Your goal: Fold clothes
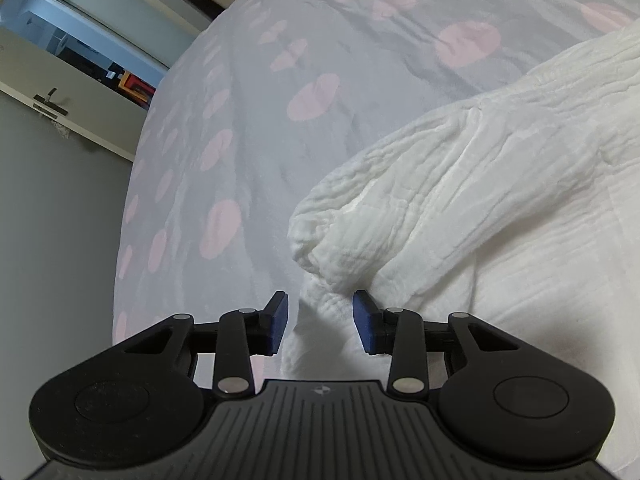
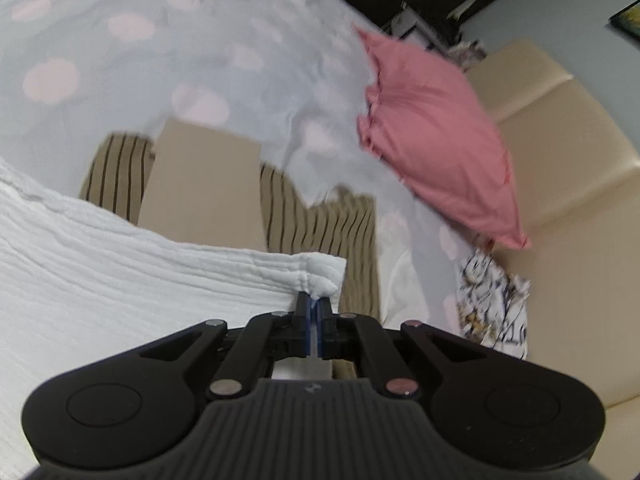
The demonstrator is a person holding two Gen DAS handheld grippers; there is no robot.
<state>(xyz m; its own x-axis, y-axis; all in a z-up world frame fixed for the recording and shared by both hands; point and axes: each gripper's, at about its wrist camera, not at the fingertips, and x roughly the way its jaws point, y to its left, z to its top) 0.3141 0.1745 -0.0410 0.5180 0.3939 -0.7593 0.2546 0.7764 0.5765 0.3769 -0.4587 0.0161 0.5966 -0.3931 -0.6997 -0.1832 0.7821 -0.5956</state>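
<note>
Mid-fold on the bed (image 1: 248,80): right gripper (image 2: 314,312) fingers clenched on a corner of the white garment (image 2: 120,264), left gripper (image 1: 320,320) fingers released beside its rumpled edge, likely needing a pinch there next.

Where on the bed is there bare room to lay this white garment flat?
Free: the dotted sheet left of the white garment, out to the bed's edge. Crowded: the right side, with striped clothing, a cardboard piece and pink pillow.
</note>
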